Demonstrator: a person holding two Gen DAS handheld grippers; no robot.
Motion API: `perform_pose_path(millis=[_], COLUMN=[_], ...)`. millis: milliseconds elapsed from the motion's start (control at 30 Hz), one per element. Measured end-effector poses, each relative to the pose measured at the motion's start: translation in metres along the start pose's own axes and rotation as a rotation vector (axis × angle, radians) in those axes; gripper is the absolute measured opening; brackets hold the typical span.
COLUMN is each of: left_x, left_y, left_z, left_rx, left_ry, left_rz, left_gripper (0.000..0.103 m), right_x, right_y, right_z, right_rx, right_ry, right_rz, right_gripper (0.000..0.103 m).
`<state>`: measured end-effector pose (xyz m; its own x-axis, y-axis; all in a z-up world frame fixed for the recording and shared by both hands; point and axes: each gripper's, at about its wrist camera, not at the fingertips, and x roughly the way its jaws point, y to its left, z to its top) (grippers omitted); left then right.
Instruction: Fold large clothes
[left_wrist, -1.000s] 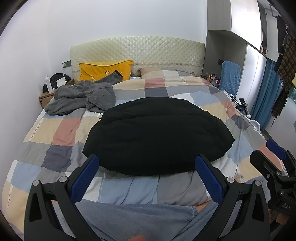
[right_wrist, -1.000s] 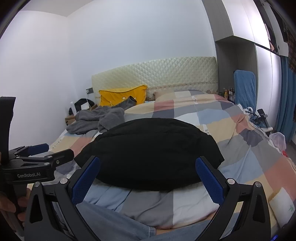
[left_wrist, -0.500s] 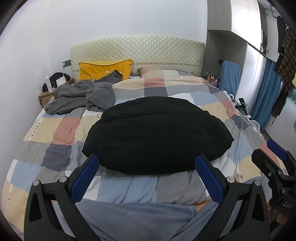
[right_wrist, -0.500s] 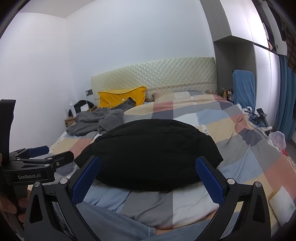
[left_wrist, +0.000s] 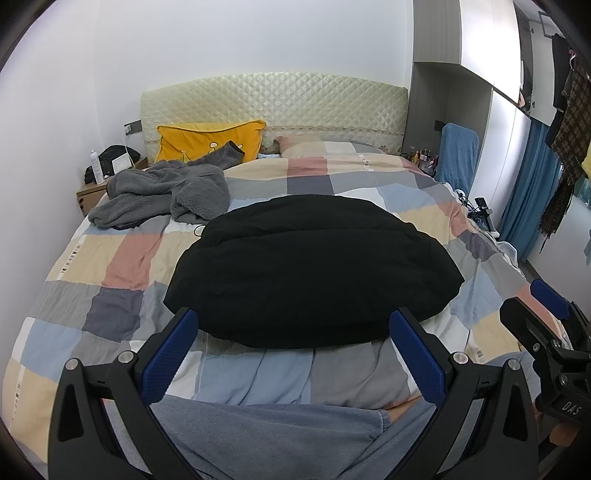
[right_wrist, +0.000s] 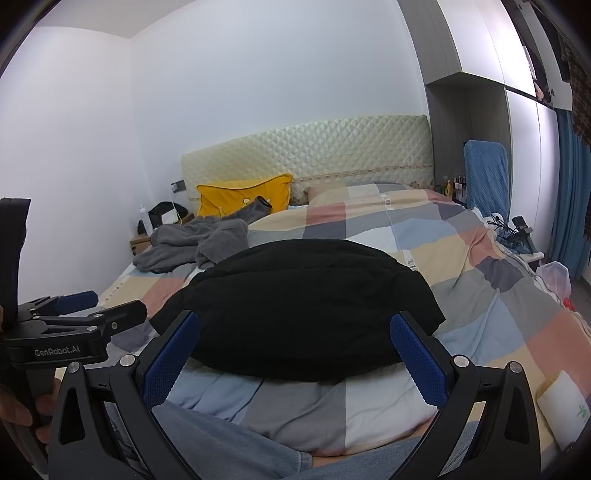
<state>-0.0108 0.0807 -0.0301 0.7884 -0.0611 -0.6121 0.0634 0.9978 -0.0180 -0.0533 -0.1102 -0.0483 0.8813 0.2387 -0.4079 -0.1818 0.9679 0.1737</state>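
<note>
A large black garment (left_wrist: 314, 266) lies folded into a rounded slab on the checked quilt (left_wrist: 110, 258) in the middle of the bed; it also shows in the right wrist view (right_wrist: 306, 306). A grey fleece garment (left_wrist: 166, 192) lies crumpled at the far left of the bed, also in the right wrist view (right_wrist: 195, 240). My left gripper (left_wrist: 295, 354) is open and empty, held just short of the black garment's near edge. My right gripper (right_wrist: 295, 354) is open and empty, likewise short of it.
A yellow pillow (left_wrist: 207, 138) leans on the quilted headboard (left_wrist: 273, 99). A bedside table (left_wrist: 92, 192) with a bottle stands at the far left. A blue-covered chair (left_wrist: 458, 155), a wardrobe and blue curtains (left_wrist: 532, 192) are on the right. My grey-trousered legs (left_wrist: 277, 439) are at the bed's foot.
Both grippers have tilted slightly upward, so the bed sits a little lower in both views. Both stay open and empty. The clothes have not moved.
</note>
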Motion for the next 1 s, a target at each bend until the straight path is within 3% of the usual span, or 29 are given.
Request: perform_pose_path(millis=[1000], left_x=[-0.0022], left_y=[-0.0083], left_z=[-0.0006], left_rx=[-0.002], left_ry=[0.0], left_rz=[-0.011], left_gripper=[0.103], right_x=[-0.0045], right_y=[0.0019], right_z=[0.0048], right_rx=[-0.003], right_ry=[-0.004], right_rz=[0.002], right_gripper=[0.103])
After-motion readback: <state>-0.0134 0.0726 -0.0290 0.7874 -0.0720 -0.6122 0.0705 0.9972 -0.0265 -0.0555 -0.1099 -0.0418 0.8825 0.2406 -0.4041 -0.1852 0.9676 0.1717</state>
